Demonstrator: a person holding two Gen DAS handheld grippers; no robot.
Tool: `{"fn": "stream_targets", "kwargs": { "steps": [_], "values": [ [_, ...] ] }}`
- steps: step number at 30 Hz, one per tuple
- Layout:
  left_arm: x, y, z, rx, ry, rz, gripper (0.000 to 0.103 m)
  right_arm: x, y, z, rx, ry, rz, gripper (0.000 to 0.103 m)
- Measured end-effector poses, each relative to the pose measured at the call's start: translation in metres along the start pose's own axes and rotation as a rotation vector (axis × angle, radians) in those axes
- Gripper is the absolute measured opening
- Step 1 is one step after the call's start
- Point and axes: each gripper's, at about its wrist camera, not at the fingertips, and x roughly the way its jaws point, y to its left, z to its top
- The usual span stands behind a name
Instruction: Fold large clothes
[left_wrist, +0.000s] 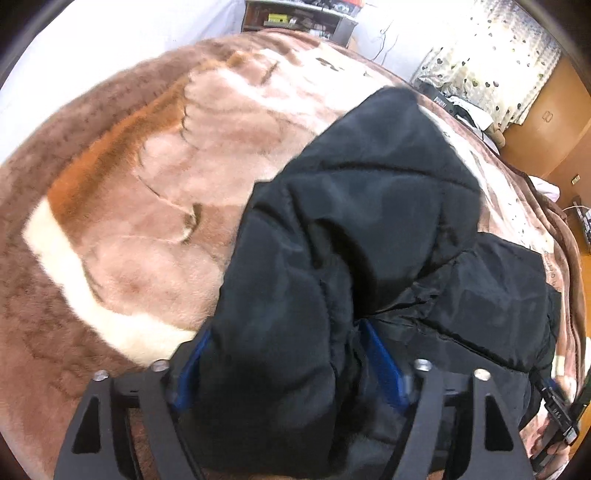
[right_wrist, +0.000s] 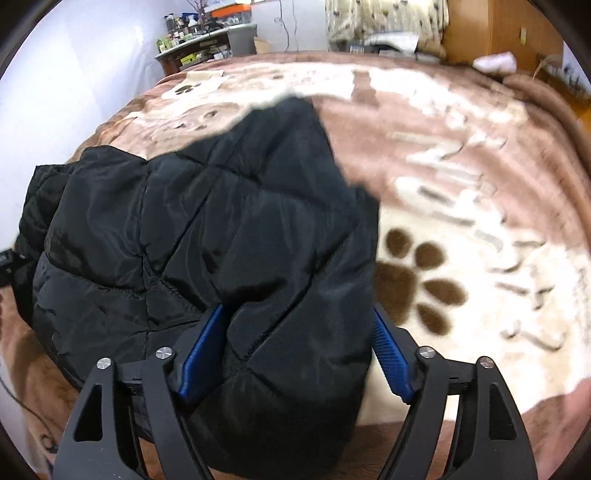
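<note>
A black quilted puffer jacket (left_wrist: 369, 229) lay bunched on a bed covered by a brown and cream plush blanket (left_wrist: 140, 192) printed with paw marks. In the left wrist view, the left gripper (left_wrist: 291, 363) had a thick fold of the jacket wedged between its two blue pads (left_wrist: 384, 365), the jaws held fairly wide by the padding's bulk. In the right wrist view, the right gripper (right_wrist: 299, 350) likewise clasped a puffy roll of the jacket (right_wrist: 207, 221) between its blue pads (right_wrist: 391, 358), jaws spread wide around the fabric. The garment sat toward the bed's near edge, its far end reaching toward the middle of the blanket (right_wrist: 461, 229). A cluttered shelf unit (right_wrist: 199, 44) stood against the wall beyond the bed's far edge.
</note>
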Motion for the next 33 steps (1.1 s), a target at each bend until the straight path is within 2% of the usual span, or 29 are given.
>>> {"fn": "stream_targets", "kwargs": {
  "steps": [3, 6, 10, 14, 21, 28, 30, 33],
  "values": [
    [-0.025, -0.001, -0.005, -0.013, -0.036, -0.007, 0.085, -0.023, 0.003, 0.003, -0.027, -0.049, -0.053, 0.077],
    [-0.054, -0.001, -0.012, -0.019, -0.071, -0.026, 0.09, -0.043, 0.001, 0.001, -0.012, -0.061, -0.056, 0.077],
    [-0.084, -0.015, -0.024, 0.032, -0.084, 0.019, 0.09, -0.072, 0.009, -0.009, -0.011, -0.096, -0.081, 0.077],
    [-0.113, -0.035, -0.053, 0.076, -0.134, 0.067, 0.09, -0.089, 0.024, -0.027, -0.001, -0.112, -0.074, 0.077],
    [-0.135, -0.061, -0.108, 0.155, -0.195, 0.104, 0.09, -0.111, 0.046, -0.053, 0.039, -0.117, -0.1, 0.077],
    [-0.149, -0.087, -0.157, 0.217, -0.233, 0.143, 0.09, -0.134, 0.064, -0.084, 0.065, -0.167, -0.109, 0.077],
    [-0.153, -0.094, -0.167, 0.24, -0.247, 0.142, 0.09, -0.142, 0.07, -0.095, 0.071, -0.175, -0.104, 0.077],
    [-0.158, -0.104, -0.18, 0.266, -0.245, 0.095, 0.09, -0.149, 0.08, -0.107, 0.048, -0.181, -0.108, 0.077]
  ]
}}
